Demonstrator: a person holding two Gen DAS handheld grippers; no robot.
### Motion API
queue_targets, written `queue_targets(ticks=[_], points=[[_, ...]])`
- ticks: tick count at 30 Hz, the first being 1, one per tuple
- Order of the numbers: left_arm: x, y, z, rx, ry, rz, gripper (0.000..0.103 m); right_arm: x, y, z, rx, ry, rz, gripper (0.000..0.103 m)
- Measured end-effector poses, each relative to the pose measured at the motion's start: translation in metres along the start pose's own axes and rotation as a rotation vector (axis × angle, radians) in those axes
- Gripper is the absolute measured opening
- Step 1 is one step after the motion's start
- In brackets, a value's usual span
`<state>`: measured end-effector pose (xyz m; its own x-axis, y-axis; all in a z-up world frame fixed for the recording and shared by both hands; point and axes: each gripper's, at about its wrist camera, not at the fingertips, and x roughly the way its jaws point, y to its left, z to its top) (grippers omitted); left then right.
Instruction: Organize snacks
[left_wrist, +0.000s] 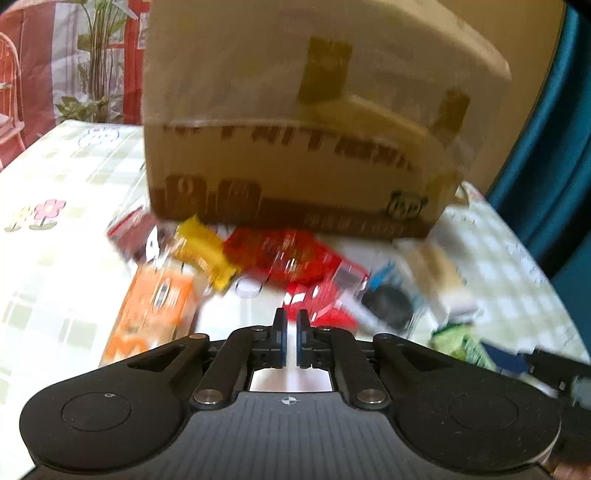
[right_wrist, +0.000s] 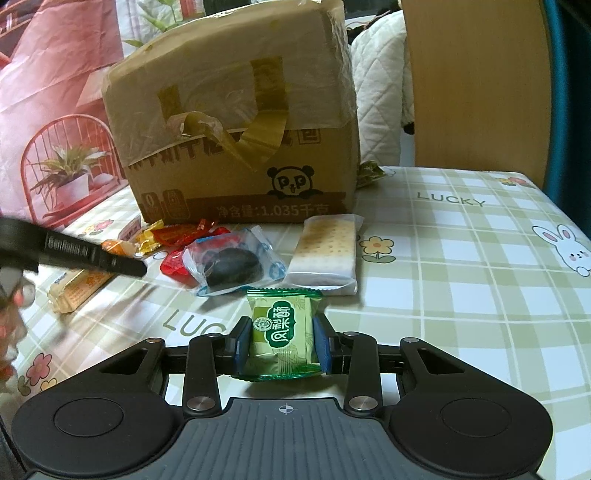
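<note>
My right gripper is shut on a green snack packet, held just above the table. Ahead of it lie a dark cookie in a clear wrapper, a cracker pack, red and yellow candies and an orange box, all in front of a cardboard box. My left gripper has its jaws nearly together with nothing between them, above the red packets; the view is blurred. It also shows in the right wrist view. The orange box lies to its left.
The table has a green checked cloth with bunny and flower prints. A wooden chair back and a quilted white cushion stand behind the table on the right. A red printed curtain hangs at the left.
</note>
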<state>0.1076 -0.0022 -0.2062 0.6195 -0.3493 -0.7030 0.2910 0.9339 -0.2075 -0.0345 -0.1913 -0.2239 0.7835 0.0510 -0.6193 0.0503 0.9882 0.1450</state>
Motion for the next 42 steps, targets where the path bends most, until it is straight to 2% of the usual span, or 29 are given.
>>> queue_targets(ticks=[2, 3, 4, 5, 8, 12, 16, 21, 23, 24, 26, 27, 32, 42], points=[[0.002, -0.006, 0.009, 0.027, -0.017, 0.02, 0.024, 0.0, -0.001, 0.0, 0.006, 0.0, 0.004, 0.033], [0.006, -0.01, 0.014, 0.043, -0.03, 0.024, 0.041, 0.0, -0.001, 0.0, 0.008, -0.001, 0.005, 0.033], [0.007, -0.014, 0.019, 0.056, -0.054, 0.022, 0.052, 0.0, -0.001, 0.0, 0.01, -0.001, 0.006, 0.033], [0.009, -0.017, 0.021, 0.066, -0.073, 0.018, 0.053, 0.0, -0.001, 0.0, 0.011, -0.001, 0.007, 0.033], [0.022, -0.027, 0.03, 0.132, -0.08, 0.022, 0.054, 0.0, -0.002, 0.0, 0.02, -0.001, 0.012, 0.033], [0.047, -0.033, 0.034, 0.222, -0.039, 0.078, 0.054, -0.001, -0.002, 0.0, 0.029, -0.002, 0.014, 0.033], [0.068, -0.033, 0.03, 0.247, 0.01, 0.116, 0.054, 0.0, -0.002, 0.0, 0.029, -0.002, 0.013, 0.033], [0.075, -0.037, 0.029, 0.259, -0.006, 0.124, 0.053, 0.001, -0.002, 0.0, 0.028, 0.001, 0.012, 0.034], [0.076, -0.035, 0.03, 0.25, -0.007, 0.121, 0.038, 0.0, -0.002, 0.0, 0.031, 0.001, 0.013, 0.034], [0.076, -0.034, 0.03, 0.245, -0.004, 0.11, 0.027, 0.0, -0.002, 0.0, 0.032, 0.001, 0.013, 0.034], [0.071, -0.032, 0.027, 0.235, 0.0, 0.103, 0.024, -0.001, -0.003, 0.0, 0.033, 0.0, 0.014, 0.034], [0.068, -0.03, 0.026, 0.233, -0.002, 0.099, 0.018, -0.001, -0.002, 0.0, 0.032, 0.001, 0.012, 0.034], [0.041, -0.024, 0.009, 0.193, -0.007, 0.072, 0.018, 0.0, 0.0, 0.0, 0.014, 0.003, 0.0, 0.034], [-0.009, -0.019, -0.018, 0.188, -0.031, 0.019, 0.018, 0.002, 0.007, 0.001, -0.033, 0.01, -0.034, 0.034]])
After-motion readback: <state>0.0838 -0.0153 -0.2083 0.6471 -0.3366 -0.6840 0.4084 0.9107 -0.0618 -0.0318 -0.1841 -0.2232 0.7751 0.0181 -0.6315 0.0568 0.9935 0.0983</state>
